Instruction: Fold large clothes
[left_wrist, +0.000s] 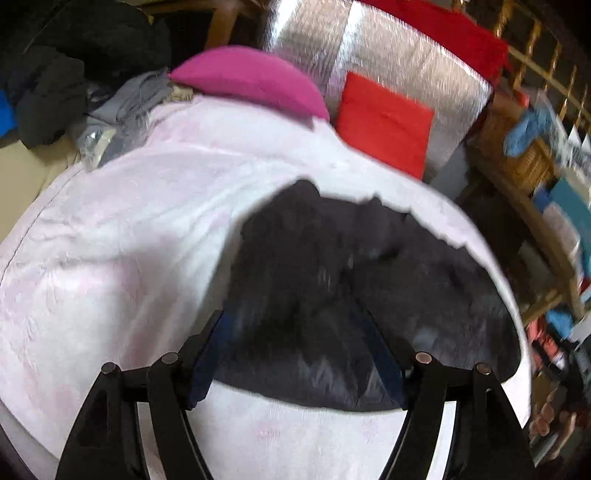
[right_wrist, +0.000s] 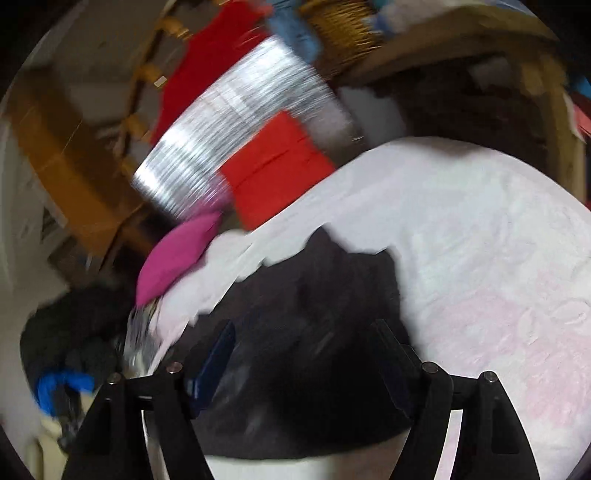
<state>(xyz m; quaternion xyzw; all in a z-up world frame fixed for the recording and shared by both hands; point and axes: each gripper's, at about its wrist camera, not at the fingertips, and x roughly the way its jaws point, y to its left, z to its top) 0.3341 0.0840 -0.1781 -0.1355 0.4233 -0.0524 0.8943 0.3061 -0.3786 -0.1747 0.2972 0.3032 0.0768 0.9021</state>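
A large black padded garment (left_wrist: 351, 288) lies crumpled on a pale pink bed cover (left_wrist: 129, 240). My left gripper (left_wrist: 295, 325) is open, its jaws spread wide just above the garment's near edge, nothing between them. In the right wrist view the same black garment (right_wrist: 306, 362) lies on the bed cover (right_wrist: 480, 258). My right gripper (right_wrist: 306, 336) is open too, its jaws apart over the garment's near part. Both views are blurred by motion.
A magenta pillow (left_wrist: 251, 81) lies at the bed's far end, and shows in the right wrist view (right_wrist: 173, 254). A silver foil-covered block (left_wrist: 406, 74) with a red cloth (left_wrist: 384, 125) stands behind. A heap of dark clothes (left_wrist: 55, 74) lies at far left. Wooden shelving (left_wrist: 535, 166) stands at right.
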